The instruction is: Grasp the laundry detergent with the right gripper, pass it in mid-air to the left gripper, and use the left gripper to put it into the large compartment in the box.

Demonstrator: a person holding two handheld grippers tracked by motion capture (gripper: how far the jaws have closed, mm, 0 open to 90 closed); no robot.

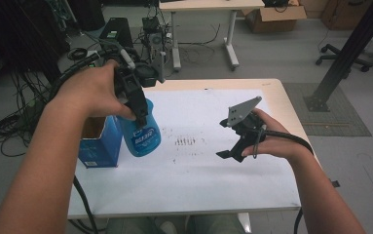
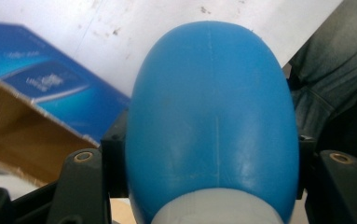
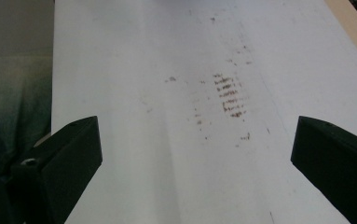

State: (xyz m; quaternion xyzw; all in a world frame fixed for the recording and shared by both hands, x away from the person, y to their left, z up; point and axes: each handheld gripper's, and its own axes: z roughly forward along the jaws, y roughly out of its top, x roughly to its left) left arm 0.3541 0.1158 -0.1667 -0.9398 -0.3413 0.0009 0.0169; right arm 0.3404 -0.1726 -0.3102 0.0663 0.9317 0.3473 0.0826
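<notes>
A blue plastic bottle with a printed label hangs above the left side of the white table sheet. My left gripper is shut on its upper part from above. In the left gripper view the bottle's rounded blue body bulges between the two black jaws, with a pale band at its neck. My right gripper hovers over the right half of the sheet, jaws wide apart and nothing between them. In the right gripper view my right gripper points at rows of small brown marks on the sheet.
An open blue cardboard box stands at the table's left edge, right beside the bottle. The same box lies behind the bottle in the left gripper view. Cables and a white desk are on the floor beyond.
</notes>
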